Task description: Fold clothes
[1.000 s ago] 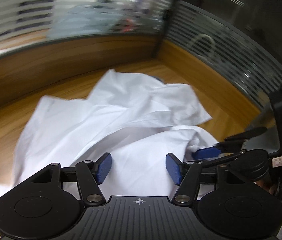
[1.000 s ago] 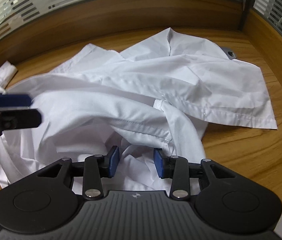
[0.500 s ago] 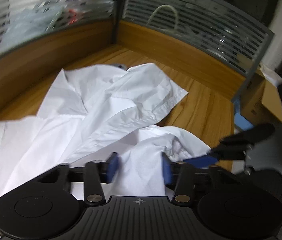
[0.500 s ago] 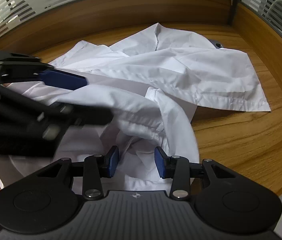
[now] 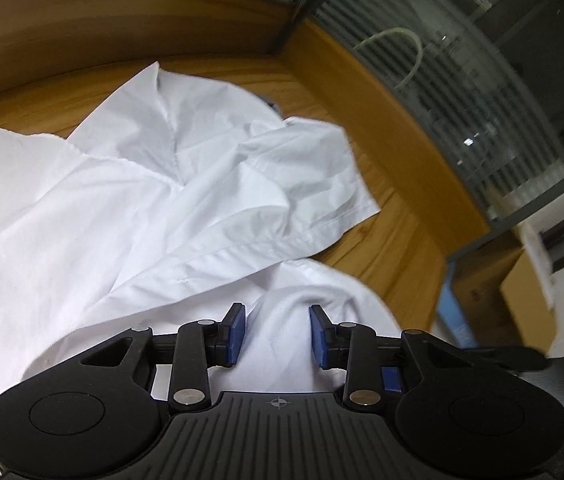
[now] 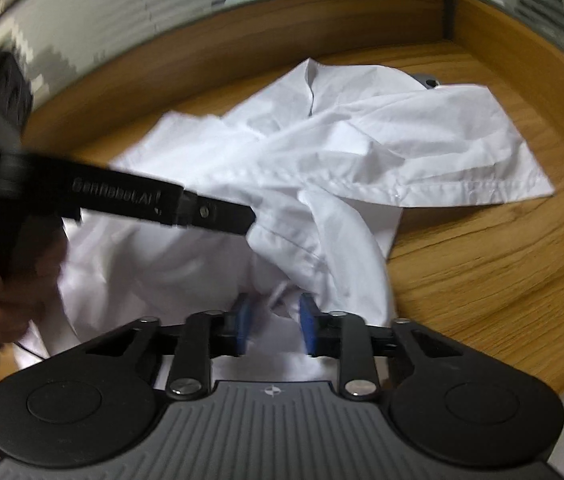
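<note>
Shirt (image 5: 169, 200) lies crumpled on the wooden counter (image 5: 394, 240), white, spread from the back corner to the near edge. Left gripper (image 5: 277, 334) hangs low over the near folds, fingers (image 5: 235, 334) apart with a raised ridge of cloth between them, not pinched. Right gripper (image 6: 274, 322) has its fingers (image 6: 242, 326) closer together around a bunched fold; whether they grip it I cannot tell. A hand (image 6: 5, 280) holds the left gripper's handle.
</note>
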Motion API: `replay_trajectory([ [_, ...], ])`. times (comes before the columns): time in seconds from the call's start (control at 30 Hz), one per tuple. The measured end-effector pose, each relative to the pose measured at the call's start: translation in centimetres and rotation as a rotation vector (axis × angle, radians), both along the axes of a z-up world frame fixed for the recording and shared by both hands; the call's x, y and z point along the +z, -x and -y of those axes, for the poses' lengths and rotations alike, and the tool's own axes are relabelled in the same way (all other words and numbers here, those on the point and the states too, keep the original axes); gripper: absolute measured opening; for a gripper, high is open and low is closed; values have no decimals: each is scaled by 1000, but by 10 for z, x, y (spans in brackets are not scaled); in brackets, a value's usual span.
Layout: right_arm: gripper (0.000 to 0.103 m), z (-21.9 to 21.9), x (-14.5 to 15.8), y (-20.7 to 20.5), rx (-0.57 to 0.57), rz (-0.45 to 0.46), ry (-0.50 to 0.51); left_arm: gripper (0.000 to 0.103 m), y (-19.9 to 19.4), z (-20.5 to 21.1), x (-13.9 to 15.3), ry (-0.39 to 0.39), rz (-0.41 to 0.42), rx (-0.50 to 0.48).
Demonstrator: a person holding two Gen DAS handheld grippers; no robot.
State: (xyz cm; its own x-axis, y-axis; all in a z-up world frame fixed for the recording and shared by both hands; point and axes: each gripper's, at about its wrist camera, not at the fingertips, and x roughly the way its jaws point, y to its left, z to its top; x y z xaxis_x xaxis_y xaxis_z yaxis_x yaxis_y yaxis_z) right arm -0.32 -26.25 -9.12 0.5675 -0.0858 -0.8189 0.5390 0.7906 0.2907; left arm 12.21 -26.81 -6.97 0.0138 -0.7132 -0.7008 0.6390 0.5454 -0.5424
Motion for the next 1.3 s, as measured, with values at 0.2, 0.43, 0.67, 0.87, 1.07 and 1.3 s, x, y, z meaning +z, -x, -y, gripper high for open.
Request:
replay_trajectory([
  [0.2, 21, 13, -11, -2, -115, 39, -147, 48, 1, -23, 22, 9, 64, 28],
  [0.43, 33, 17, -18, -11, -184, 53, -228, 51, -9, -65, 22, 5, 86, 137],
  [0.67, 31, 17, -21, -23, -234, -1, -219, 51, -24, -89, -4, -3, -11, 248],
  [0.87, 14, 25, -24, -10, -305, -33, -207, 44, -12, -72, -7, -45, 59, 167],
  [1.07, 17, 31, -39, -4, -307, -44, -237, 29, -5, -33, -13, -75, 119, 14],
  [1.3, 18, 40, -54, -20, -303, -52, -202, 29, -9, 5, -43, -175, 140, -102],
])
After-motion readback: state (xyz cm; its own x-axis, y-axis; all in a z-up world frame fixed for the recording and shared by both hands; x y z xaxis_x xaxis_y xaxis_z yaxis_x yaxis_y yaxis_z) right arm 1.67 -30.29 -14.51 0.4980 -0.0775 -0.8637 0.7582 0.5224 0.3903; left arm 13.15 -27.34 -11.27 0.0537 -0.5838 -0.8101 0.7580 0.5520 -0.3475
